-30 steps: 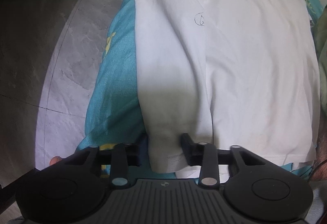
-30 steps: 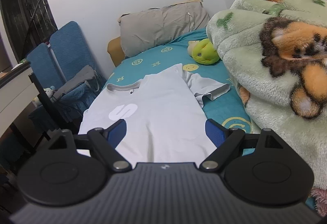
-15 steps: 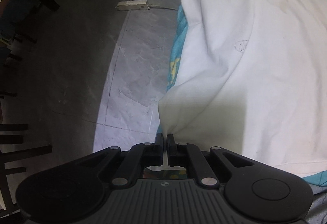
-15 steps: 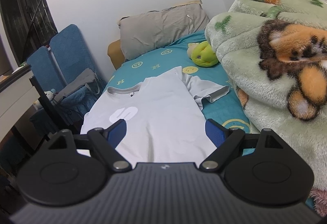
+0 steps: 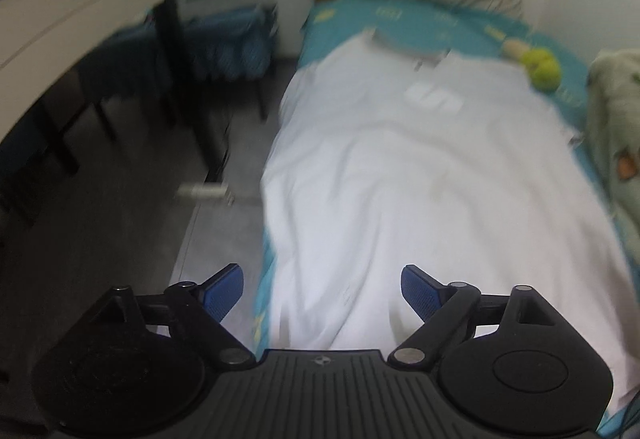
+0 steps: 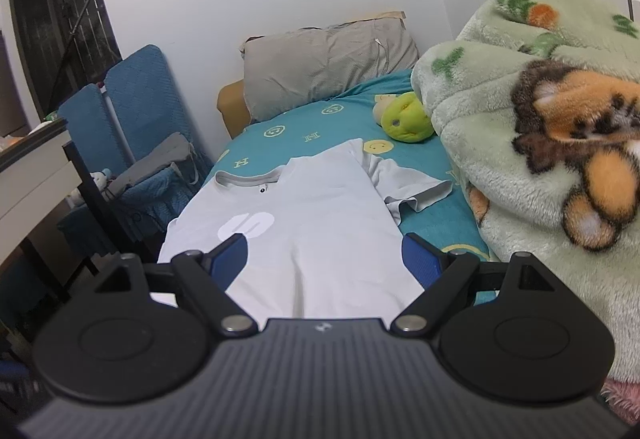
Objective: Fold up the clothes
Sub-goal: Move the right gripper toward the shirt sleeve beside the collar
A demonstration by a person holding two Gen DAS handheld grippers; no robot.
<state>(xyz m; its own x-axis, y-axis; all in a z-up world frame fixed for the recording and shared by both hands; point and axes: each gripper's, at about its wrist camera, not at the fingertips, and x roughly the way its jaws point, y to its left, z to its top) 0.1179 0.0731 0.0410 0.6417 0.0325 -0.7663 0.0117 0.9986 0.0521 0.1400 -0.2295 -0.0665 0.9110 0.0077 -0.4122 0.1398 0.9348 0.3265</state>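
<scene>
White cotton fills your view: the T-shirt [image 6: 308, 223] lies flat, chest up, on the teal bedsheet [image 6: 432, 215], collar toward the pillow [image 6: 324, 67] at the far end. Your left gripper [image 5: 322, 293] hangs above the shirt's near left edge with its blue pads spread wide and nothing between them; that view is smeared with blur. Your right gripper [image 6: 326, 261] hovers over the near hem, also spread wide and empty, looking straight up the length of the garment.

On your left, the shirt's side edge lies along the mattress edge, beyond which the grey floor [image 5: 132, 199] opens up. On your right, one short sleeve [image 6: 412, 187] sticks out onto bare sheet, with open bedding around it.

Crowding the right side is a bulky green fleece blanket [image 6: 540, 127] with a bear print, rising close beside the shirt. A green plush toy [image 6: 404, 117] sits near the pillow, apart from the sleeve. Left of the bed stand a blue chair [image 6: 136, 127] draped with grey cloth and a white desk [image 5: 76, 15], and a power strip [image 5: 206, 192] lies on the floor.
</scene>
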